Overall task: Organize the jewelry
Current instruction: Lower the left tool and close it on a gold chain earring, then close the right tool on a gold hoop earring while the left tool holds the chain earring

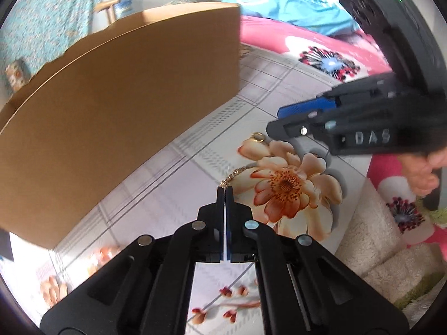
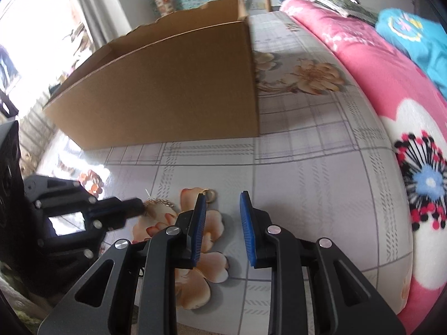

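- Left wrist view: the left gripper (image 1: 225,191) has its fingers pressed together, pinching the end of a gold chain (image 1: 236,173) that trails ahead and to the right over a flower printed on the plaid sheet (image 1: 156,184).
- A gold ring (image 1: 258,137) lies further ahead on the sheet, just below the tip of the right gripper (image 1: 275,121), whose side carries raised letters reading "DAS".
- A cardboard box (image 1: 125,111) stands ahead and to the left.
- Right wrist view: the right gripper (image 2: 223,198) is spread wide, its blue pads (image 2: 247,223) apart and holding nothing.
- The ring (image 2: 210,194) lies just beyond its left finger.
- The left gripper (image 2: 139,208) comes in from the left, clamped on the chain (image 2: 159,202).
- A pink floral blanket (image 2: 391,106) lies to the right, the box (image 2: 173,97) ahead.
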The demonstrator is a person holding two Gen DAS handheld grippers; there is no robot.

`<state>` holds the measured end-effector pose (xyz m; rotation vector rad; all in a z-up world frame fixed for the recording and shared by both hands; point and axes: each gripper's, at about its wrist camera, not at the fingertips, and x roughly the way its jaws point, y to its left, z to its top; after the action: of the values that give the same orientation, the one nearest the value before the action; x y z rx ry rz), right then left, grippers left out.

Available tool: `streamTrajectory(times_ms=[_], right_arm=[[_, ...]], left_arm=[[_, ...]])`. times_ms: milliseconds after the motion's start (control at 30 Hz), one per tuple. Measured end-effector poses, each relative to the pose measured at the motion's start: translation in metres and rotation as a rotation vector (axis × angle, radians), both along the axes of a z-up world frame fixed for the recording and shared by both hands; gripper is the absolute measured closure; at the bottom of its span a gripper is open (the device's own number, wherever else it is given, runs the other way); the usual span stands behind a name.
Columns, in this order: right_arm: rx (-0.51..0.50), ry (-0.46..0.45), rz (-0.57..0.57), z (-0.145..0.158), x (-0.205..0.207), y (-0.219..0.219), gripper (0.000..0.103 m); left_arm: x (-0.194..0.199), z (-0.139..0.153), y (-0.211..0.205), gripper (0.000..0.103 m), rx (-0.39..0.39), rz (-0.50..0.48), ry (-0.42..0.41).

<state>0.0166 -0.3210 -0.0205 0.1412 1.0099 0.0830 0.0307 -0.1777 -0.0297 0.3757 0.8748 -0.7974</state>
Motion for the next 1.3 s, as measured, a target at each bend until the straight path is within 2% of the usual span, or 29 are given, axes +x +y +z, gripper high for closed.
streamTrajectory(times_ms=[200,333,700,1033,1100,1300], right_arm=[[-0.048,0.008,0.026,-0.002,0.005,0.012,0.078],[-0.064,0.014,0.037,-0.004,0.008,0.018,0.078],[-0.188,0.0,0.096,-0.005,0.009,0.037,0.078],[-0.137,0.002,0.103,-0.006,0.008,0.032,0.086],[-0.131,0.003,0.105,-0.006,0.007,0.032,0.092],[-0.113,0.003,0.087,-0.007,0.006,0.031,0.092]], left_arm=[[0.001,0.004,0.014,0.103,-0.041,0.017,0.024],[0.003,-0.001,0.016,0.103,-0.046,0.022,0.053],[0.012,-0.003,0.014,0.103,-0.046,0.068,0.108],[0.013,-0.002,0.011,0.103,-0.022,0.111,0.125],[0.013,-0.002,0.009,0.103,-0.016,0.12,0.125],[0.013,-0.002,0.009,0.103,-0.02,0.141,0.129]])
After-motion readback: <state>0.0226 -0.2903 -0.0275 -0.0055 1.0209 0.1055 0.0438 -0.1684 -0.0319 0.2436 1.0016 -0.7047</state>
